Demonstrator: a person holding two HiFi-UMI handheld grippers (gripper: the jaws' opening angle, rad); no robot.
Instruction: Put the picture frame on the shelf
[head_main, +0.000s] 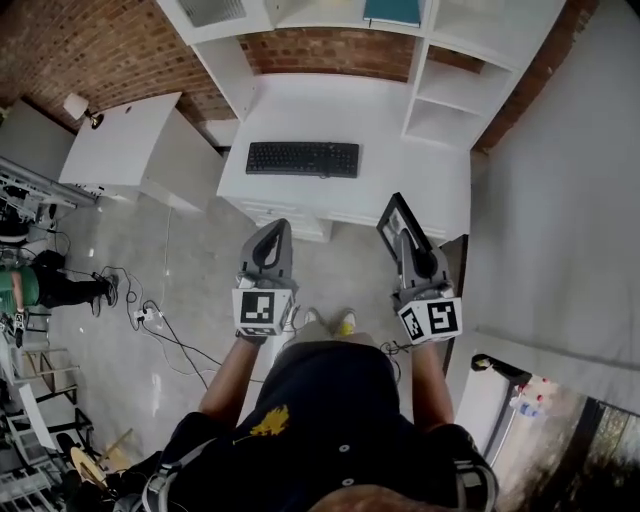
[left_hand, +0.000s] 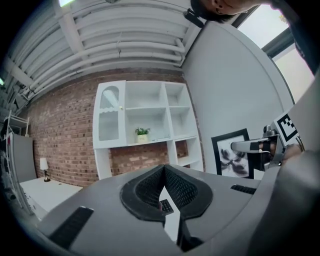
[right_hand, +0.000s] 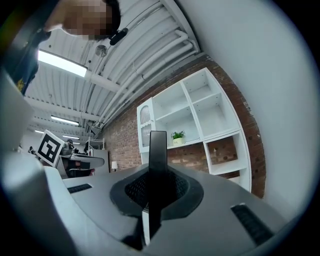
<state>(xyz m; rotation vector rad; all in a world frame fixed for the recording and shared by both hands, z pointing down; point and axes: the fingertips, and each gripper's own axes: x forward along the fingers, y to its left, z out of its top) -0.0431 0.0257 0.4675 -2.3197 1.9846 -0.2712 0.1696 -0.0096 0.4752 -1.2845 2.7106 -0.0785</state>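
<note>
My right gripper (head_main: 405, 242) is shut on a black picture frame (head_main: 393, 219), which stands upright between its jaws above the floor in front of the desk. In the right gripper view the frame (right_hand: 158, 155) shows edge-on, clamped between the pads. From the left gripper view its dark print (left_hand: 232, 154) is seen, with the right gripper (left_hand: 252, 146) on it. My left gripper (head_main: 281, 230) is beside it, jaws together and empty, as the left gripper view (left_hand: 162, 172) also shows. The white shelf unit (head_main: 445, 95) (left_hand: 145, 112) (right_hand: 192, 112) rises ahead against a brick wall.
A white desk (head_main: 400, 170) with a black keyboard (head_main: 303, 158) stands under the shelf. A small potted plant (left_hand: 142, 134) sits in one shelf compartment. A white cabinet (head_main: 130, 140) with a lamp (head_main: 78, 105) stands left. Cables (head_main: 150, 318) lie on the floor. A white wall (head_main: 570, 200) runs along the right.
</note>
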